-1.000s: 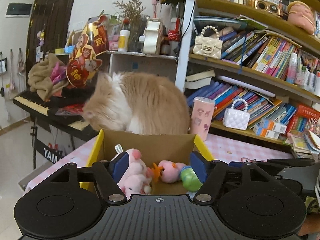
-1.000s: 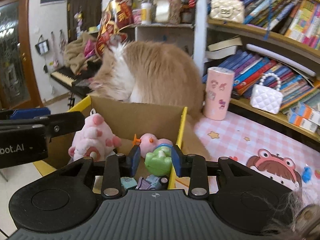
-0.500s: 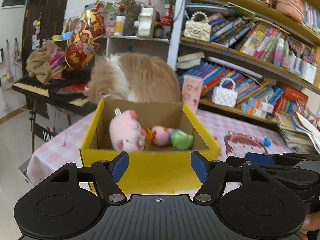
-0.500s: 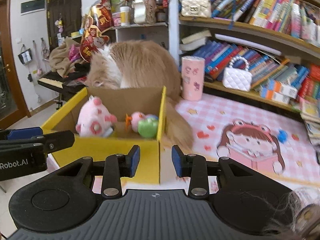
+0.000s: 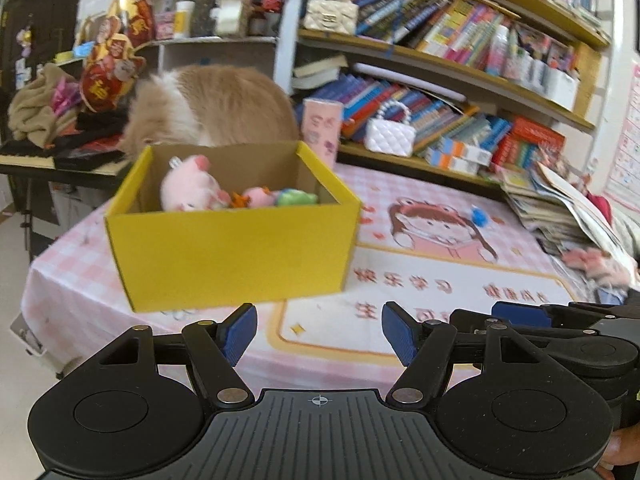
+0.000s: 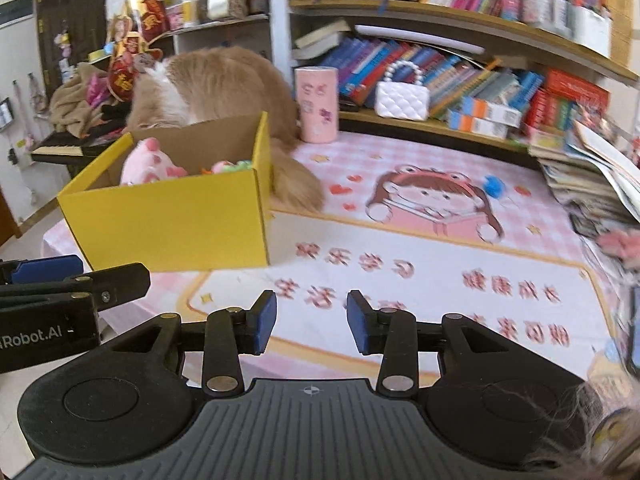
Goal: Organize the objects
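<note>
Toys are sitting gathered inside the yellow box [image 5: 236,248] on the pink tablecloth [image 5: 420,304], a pink plush pig [image 5: 188,192] tallest; the left gripper [image 5: 319,334] is hanging spread and empty; the right gripper [image 6: 311,322], also empty, is opening; a cat [image 5: 216,104] is crouching behind the box.

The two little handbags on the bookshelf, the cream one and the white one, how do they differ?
The cream handbag sits on a higher shelf; the white handbag sits on the lowest shelf, just behind the table. The cream handbag has a gold clasp on its front; none shows on the white handbag. The cream handbag is a warmer, yellowish tone; the white handbag is plain white. Both are quilted, stand upright and have a beaded pearl handle.
</note>
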The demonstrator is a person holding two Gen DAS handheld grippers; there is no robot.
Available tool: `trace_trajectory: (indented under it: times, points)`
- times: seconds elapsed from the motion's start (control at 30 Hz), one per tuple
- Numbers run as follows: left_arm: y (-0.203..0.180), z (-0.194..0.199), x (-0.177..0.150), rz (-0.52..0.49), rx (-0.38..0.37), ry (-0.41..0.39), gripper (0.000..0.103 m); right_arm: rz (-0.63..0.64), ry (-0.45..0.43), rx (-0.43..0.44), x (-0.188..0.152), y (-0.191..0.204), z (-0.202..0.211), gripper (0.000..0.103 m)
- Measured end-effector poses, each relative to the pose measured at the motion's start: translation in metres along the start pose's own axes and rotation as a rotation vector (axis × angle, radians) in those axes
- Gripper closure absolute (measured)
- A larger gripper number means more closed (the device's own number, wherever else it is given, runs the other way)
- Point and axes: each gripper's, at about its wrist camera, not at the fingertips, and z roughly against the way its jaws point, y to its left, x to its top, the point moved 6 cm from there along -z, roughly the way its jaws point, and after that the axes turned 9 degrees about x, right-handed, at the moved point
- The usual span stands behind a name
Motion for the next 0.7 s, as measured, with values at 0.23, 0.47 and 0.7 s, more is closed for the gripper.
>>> trace_trajectory:
  times: [0.23,0.47,0.7]
  points:
    - [-0.026,0.008,-0.016,-0.067,-0.057,0.02,0.033,-0.058,-0.001,-0.064,-0.024,-0.014,0.023,0.063]
    - [-0.049,0.012,-0.021,-0.108,-0.1,0.025,0.025,-0.108,-0.002,-0.132,-0.04,-0.03,0.043,0.059]
    - [-0.075,0.013,-0.023,-0.157,-0.13,0.02,0.018,-0.163,-0.009,-0.212,-0.05,-0.052,0.061,0.054]
